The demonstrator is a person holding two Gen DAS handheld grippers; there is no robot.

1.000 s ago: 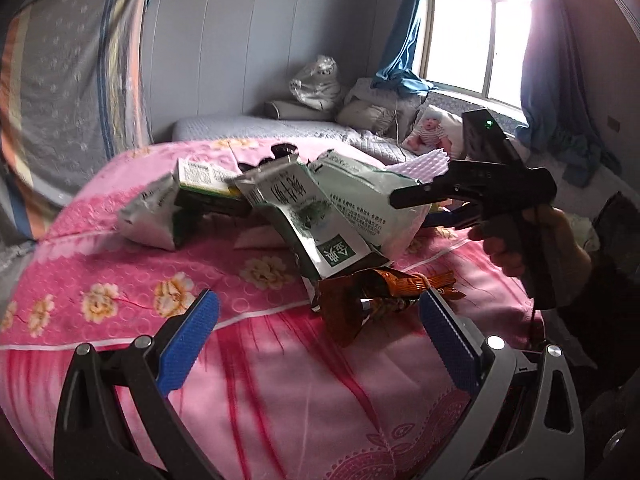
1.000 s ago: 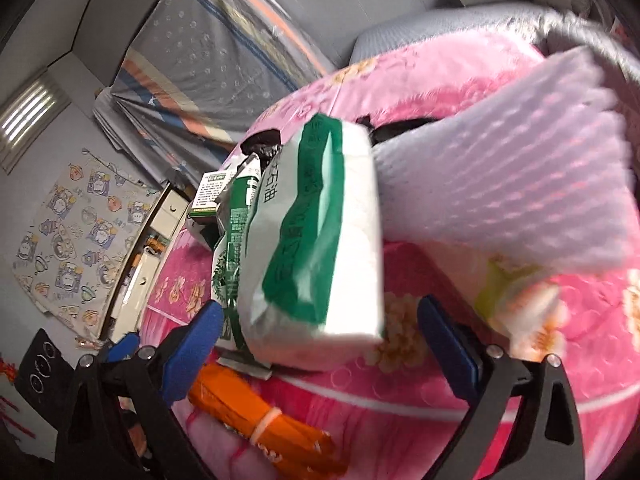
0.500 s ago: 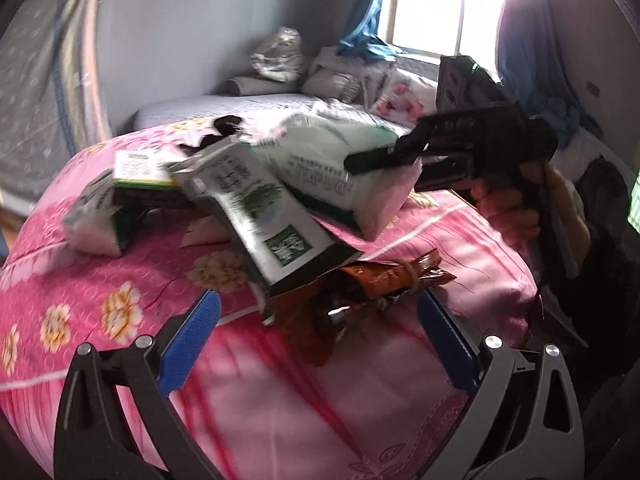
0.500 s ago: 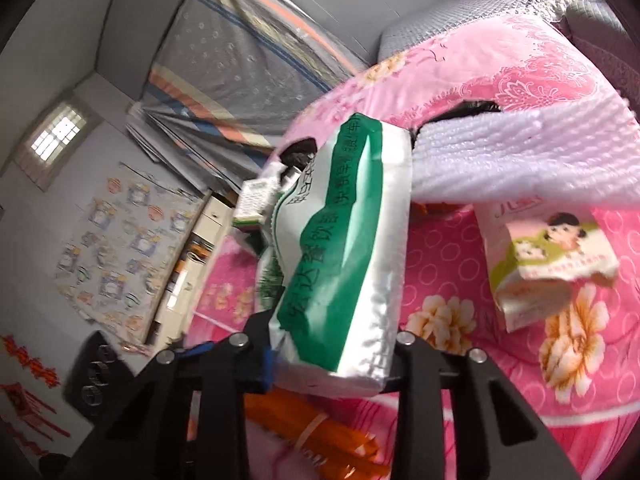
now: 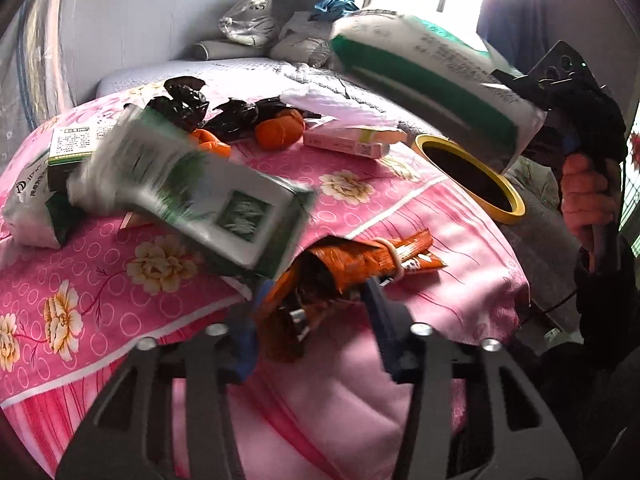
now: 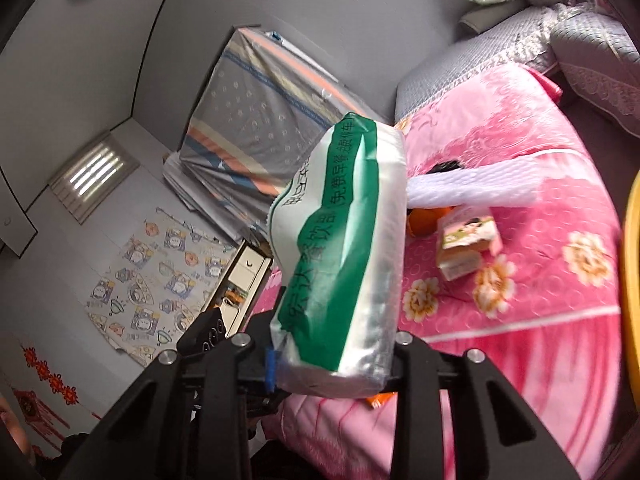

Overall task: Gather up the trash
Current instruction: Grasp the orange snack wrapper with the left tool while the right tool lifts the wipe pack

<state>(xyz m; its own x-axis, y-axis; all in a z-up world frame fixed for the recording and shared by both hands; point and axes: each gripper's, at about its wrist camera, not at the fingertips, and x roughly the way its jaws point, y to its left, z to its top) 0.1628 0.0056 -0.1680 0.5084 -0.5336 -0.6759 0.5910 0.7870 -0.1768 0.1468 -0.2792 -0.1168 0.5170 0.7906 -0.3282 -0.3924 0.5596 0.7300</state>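
My right gripper (image 6: 332, 372) is shut on a white and green plastic bag (image 6: 344, 264) and holds it in the air. In the left wrist view this bag (image 5: 424, 76) hangs above a yellow-rimmed bin (image 5: 468, 172). My left gripper (image 5: 312, 336) is shut on an orange snack wrapper (image 5: 344, 268) at the near edge of the pink flowered bed (image 5: 140, 320). A green and white carton (image 5: 192, 196), blurred, lies just behind the wrapper.
On the bed lie a black plastic bag (image 5: 208, 108), an orange round thing (image 5: 280, 132), a pink box (image 5: 352, 140), white foam sheet (image 6: 472, 188) and another white-green pack (image 5: 32, 208). Pillows and a window stand behind.
My right gripper closed on the white-green bag and lifted it off the bed to over the bin. My left gripper closed on the orange wrapper. The green carton slid.
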